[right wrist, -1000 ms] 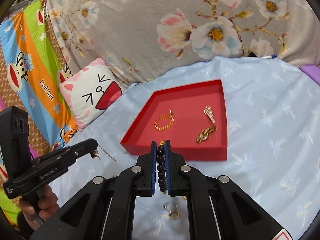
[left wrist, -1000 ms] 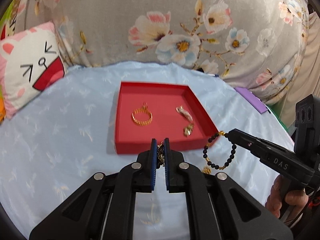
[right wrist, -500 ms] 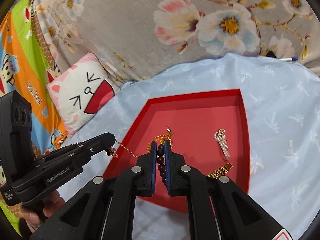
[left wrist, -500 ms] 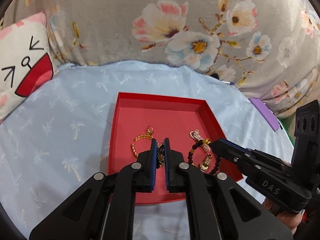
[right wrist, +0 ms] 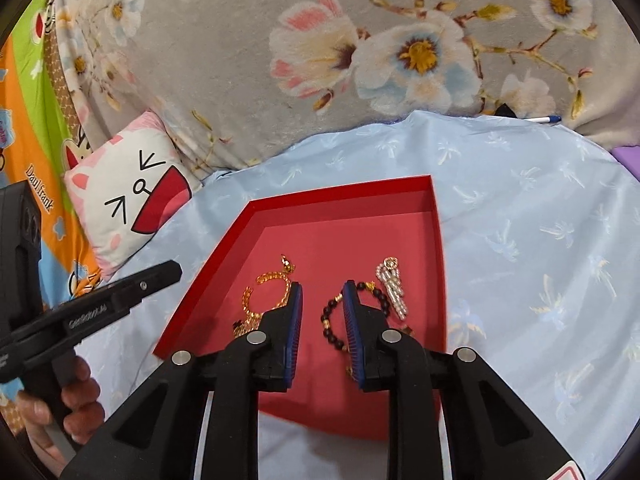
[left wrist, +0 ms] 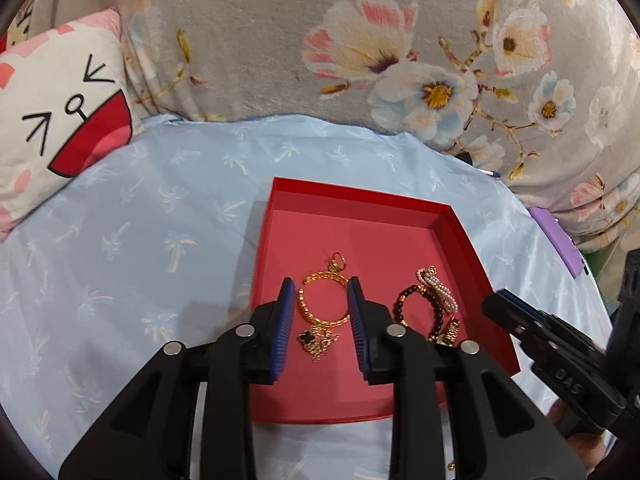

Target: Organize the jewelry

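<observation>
Left wrist view: the left gripper (left wrist: 320,312) hangs over the red tray (left wrist: 472,240), its jaws released and just now parted, with nothing pinched. The clover chain (left wrist: 318,340) lies loose on the tray floor between the jaws and a little below the tips, touching the lower edge of the gold ring (left wrist: 322,298), which sits framed between the two pads. The chain's small heap trails toward the gripper body. The right gripper (left wrist: 520,316) comes in from the right, beside the bead bracelet (left wrist: 420,308).

Right wrist view: the right gripper (right wrist: 322,312) also has its jaws released, having just opened, gripping nothing. The bead bracelet (right wrist: 336,320) lies on the tray (right wrist: 320,198), its loop straddling the right pad, part between the jaws and part outside. The pearl piece (right wrist: 394,286) lies just right of that pad. The left gripper (right wrist: 136,284) is at the left edge, outside the tray rim here.

Both pieces look delivered; each hand is nearest its own, so I judge a straight pull back, clear of the loops.
</observation>
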The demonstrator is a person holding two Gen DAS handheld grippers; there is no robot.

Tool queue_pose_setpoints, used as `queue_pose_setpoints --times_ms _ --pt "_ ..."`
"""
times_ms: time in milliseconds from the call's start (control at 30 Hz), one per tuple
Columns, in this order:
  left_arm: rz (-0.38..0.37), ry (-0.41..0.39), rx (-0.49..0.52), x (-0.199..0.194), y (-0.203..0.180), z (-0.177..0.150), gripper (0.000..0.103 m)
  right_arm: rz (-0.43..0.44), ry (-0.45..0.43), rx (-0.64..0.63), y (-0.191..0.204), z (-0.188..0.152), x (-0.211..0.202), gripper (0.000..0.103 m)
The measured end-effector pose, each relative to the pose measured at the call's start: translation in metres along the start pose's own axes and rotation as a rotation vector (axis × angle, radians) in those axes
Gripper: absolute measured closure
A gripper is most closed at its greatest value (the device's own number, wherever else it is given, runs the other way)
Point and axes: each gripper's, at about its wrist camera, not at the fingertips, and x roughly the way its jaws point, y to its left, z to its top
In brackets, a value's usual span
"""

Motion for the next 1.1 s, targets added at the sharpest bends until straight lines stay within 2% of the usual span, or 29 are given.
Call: queue_pose_setpoints --times_ms 67,267,500,767,900,1033,1100 --pt "0.020 -0.015 0.005 -0.008 0.001 -0.003 0.068 0.003 -0.004 -0.005 0.001 -0.008 -0.010 0.082" --pt "0.042 -0.038 0.038 -0.037 -0.001 -0.021 0.065 -0.001 -0.006 -0.036 0.009 -0.040 -0.045 0.082" --pt "0.040 -0.026 0.031 -0.063 0.001 -0.059 0.054 -0.045 0.019 -0.059 0.017 -0.084 -0.073 0.082" --pt "0.031 0.032 -0.007 -0.070 0.007 -0.103 0.054 -0.045 0.085 -0.005 0.011 -0.119 -0.077 0.082" --pt "0.027 0.058 -0.029 -0.068 0.011 -0.120 0.054 -0.049 0.101 0.012 0.008 -0.128 -0.075 0.082" --pt "0.062 0.057 -0.035 -0.071 0.017 -0.132 0.054 -0.059 0.110 0.026 0.005 -0.131 -0.072 0.081" --pt "0.067 0.057 -0.041 -0.073 0.021 -0.136 0.052 -0.067 0.110 0.032 0.003 -0.131 -0.070 0.077"
